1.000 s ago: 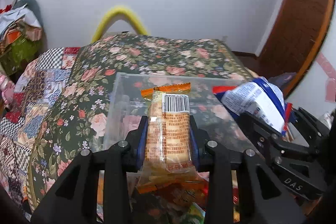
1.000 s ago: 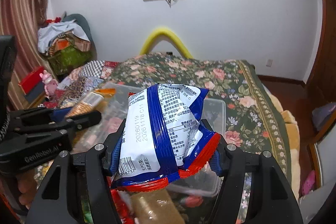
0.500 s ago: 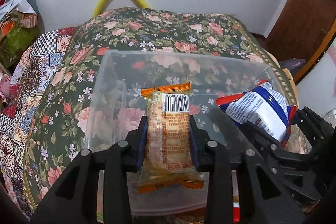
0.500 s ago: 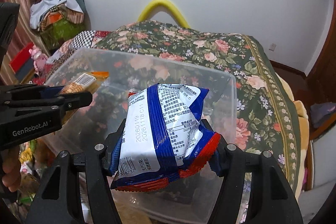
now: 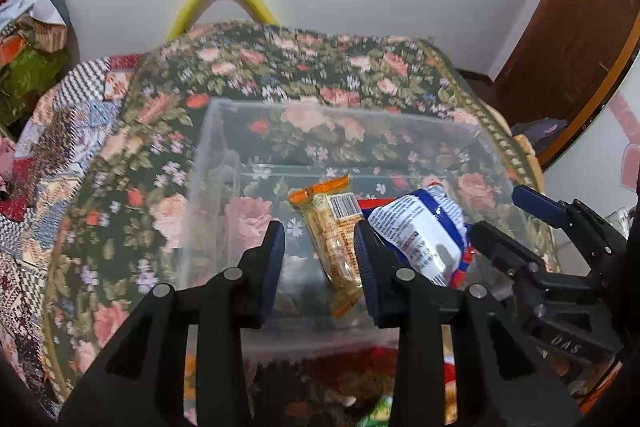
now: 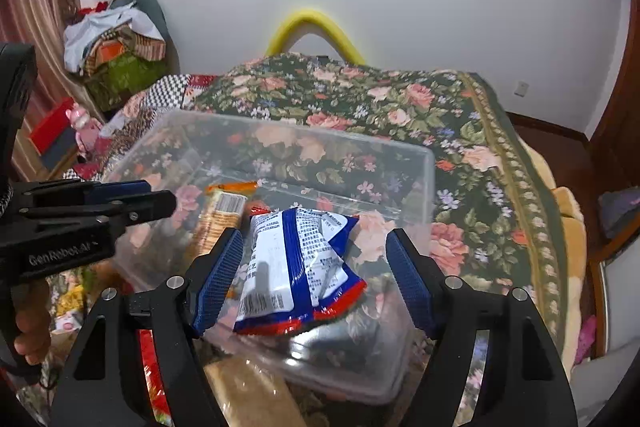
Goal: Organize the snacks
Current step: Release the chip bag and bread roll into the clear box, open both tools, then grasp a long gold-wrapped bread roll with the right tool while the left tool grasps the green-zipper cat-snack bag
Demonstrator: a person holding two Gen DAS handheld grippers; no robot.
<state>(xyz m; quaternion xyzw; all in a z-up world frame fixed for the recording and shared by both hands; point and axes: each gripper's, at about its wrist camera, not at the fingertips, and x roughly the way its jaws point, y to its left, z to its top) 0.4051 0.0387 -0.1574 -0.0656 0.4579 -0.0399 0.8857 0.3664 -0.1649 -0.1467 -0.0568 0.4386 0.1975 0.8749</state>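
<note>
A clear plastic bin point(image 5: 216, 131) stands on the floral bedspread; it also shows in the right wrist view point(image 6: 430, 163). My left gripper point(image 5: 320, 255) is open above the bin, and the orange snack bar point(image 5: 334, 239) lies loose inside it, tilted. My right gripper point(image 6: 316, 259) is open too, and the blue, white and red snack bag point(image 6: 298, 263) lies loose in the bin between its jaws. The bag point(image 5: 420, 235) sits right of the bar. The bar point(image 6: 218, 215) shows left of the bag.
More snack packets lie on the near side of the bin point(image 5: 352, 387), also seen under the right gripper point(image 6: 248, 391). A yellow curved tube point(image 6: 316, 27) stands behind the bed. Piled clothes point(image 6: 116, 47) sit at the far left. A wooden door point(image 5: 576, 27) is at right.
Both grippers have opened and let go. The orange bar and the blue bag have dropped into the clear bin. The grippers have lifted a little.
</note>
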